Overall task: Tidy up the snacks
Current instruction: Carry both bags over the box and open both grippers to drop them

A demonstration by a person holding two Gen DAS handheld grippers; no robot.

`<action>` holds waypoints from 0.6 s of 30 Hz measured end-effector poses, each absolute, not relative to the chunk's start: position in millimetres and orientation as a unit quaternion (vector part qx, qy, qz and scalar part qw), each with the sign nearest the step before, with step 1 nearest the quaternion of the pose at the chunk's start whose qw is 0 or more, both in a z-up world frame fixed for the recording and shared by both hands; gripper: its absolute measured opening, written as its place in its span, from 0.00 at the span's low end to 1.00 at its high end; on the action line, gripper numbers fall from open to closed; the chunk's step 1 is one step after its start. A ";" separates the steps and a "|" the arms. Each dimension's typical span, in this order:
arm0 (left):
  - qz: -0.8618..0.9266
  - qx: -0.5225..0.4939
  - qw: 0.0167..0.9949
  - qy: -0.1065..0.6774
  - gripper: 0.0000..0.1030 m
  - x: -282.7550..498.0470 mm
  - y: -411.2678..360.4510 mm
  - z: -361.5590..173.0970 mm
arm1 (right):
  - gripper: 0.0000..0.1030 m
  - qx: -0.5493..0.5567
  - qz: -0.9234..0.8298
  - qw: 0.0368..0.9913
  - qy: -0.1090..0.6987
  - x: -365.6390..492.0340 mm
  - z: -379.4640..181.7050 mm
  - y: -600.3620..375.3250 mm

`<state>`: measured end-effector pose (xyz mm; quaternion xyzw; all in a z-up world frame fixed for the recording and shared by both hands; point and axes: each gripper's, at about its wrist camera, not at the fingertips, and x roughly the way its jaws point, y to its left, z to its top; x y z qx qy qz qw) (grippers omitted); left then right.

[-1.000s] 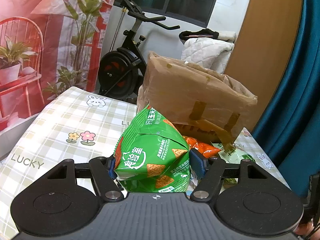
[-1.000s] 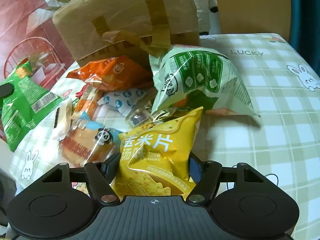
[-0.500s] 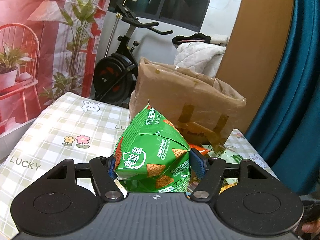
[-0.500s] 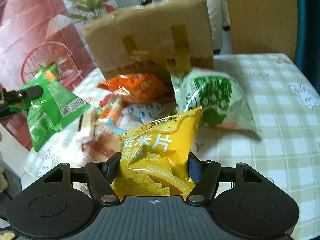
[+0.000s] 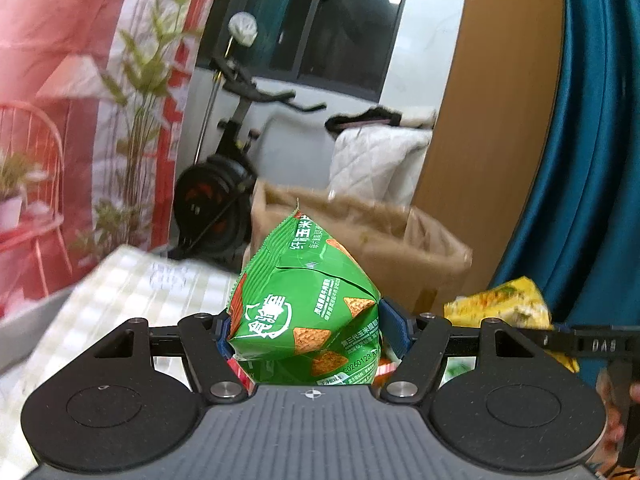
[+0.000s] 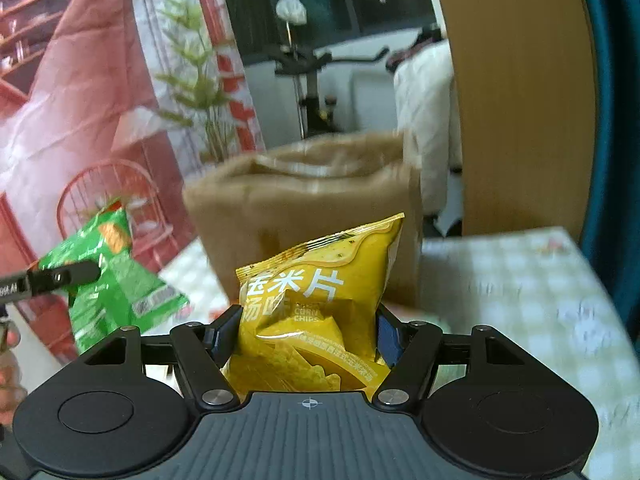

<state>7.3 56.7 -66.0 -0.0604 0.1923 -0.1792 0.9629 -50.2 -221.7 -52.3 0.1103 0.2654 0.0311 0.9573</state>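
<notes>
— Checked cloth covers the counter [image 6: 520, 300], and it sits low in both views. What's nearest?

— On the left, the tongs [image 5: 306, 330] are clamped partway closed on a green bag [image 5: 304, 304] of corn chips, pads pressing both flanks so the pack bulges between them. On the right, the other tongs [image 6: 310, 330] pinch a yellow bag [image 6: 320, 300] the same way. Both bags hang clear of the cloth.

— And beyond them?

— A brown paper bag [image 6: 304, 208] stands on the counter just behind the yellow pack, mouth open upward. From the left view it lies past the green pack, with the yellow bag [image 5: 500, 312] showing off to the right. Farther back: an exercise bike [image 5: 224, 184], a red backdrop [image 5: 60, 80] and a blue curtain [image 5: 580, 160].

— So the step is dropping them in?

— That's my reading. I'd bring each pack fully above the rim before letting go, one at a time, since two together could jam at the mouth. The paper looks soft and creased, so a nudge on the rim might fold it or tip it. Grip should stay gentle; these are air-filled packs, and squeezing harder risks crushing chips.
</notes>
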 end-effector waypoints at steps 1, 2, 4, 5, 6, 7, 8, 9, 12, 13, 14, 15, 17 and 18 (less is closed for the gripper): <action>-0.180 -0.058 0.965 0.184 0.69 11.7 54.2 -60.1 | 0.62 0.107 0.030 0.961 0.255 -43.6 -43.6 -225.3; -0.182 -0.054 0.966 0.175 0.69 16.9 50.8 -53.3 | 0.62 0.101 0.027 0.964 0.246 -37.1 -36.0 -228.5; -0.185 -0.047 0.968 0.161 0.69 28.3 43.7 -41.6 | 0.62 0.086 0.021 0.970 0.226 -20.8 -19.6 -233.9; -0.186 -0.043 0.969 0.155 0.69 36.0 40.1 -35.8 | 0.62 0.079 0.018 0.973 0.218 -12.5 -11.9 -235.9; -0.184 -0.039 0.971 0.149 0.69 44.8 35.4 -29.7 | 0.62 0.074 0.015 0.975 0.211 -2.0 -4.1 -238.6; -0.181 -0.036 0.972 0.143 0.69 52.5 30.9 -24.5 | 0.62 0.070 0.012 0.977 0.202 9.5 3.5 -241.6; -0.179 -0.033 0.974 0.137 0.69 62.6 25.5 -18.5 | 0.62 0.067 0.008 0.978 0.196 18.4 8.8 -243.9; -0.177 -0.032 0.974 0.134 0.69 70.4 22.2 -14.9 | 0.62 0.064 0.004 0.980 0.189 29.4 14.3 -245.7; -0.177 -0.030 0.975 0.127 0.69 100.5 8.2 -3.6 | 0.62 0.049 -0.006 0.984 0.172 64.5 23.5 -253.2; -0.176 -0.026 0.976 0.126 0.69 110.6 2.8 -1.3 | 0.62 0.043 -0.010 0.984 0.171 76.2 23.6 -254.7; -0.174 -0.022 0.976 0.125 0.69 119.0 -1.6 0.3 | 0.62 0.037 -0.013 0.985 0.171 88.8 22.8 -256.2; -0.170 -0.017 0.977 0.125 0.69 129.6 -7.2 1.2 | 0.62 0.032 -0.016 0.984 0.172 99.4 20.7 -256.0; -0.163 -0.014 0.978 0.126 0.69 145.8 -13.2 2.2 | 0.62 0.026 -0.019 0.983 0.179 122.7 13.9 -256.8; -0.161 -0.016 0.978 0.129 0.69 155.9 -15.1 1.9 | 0.62 0.023 -0.021 0.982 0.184 133.9 10.0 -257.6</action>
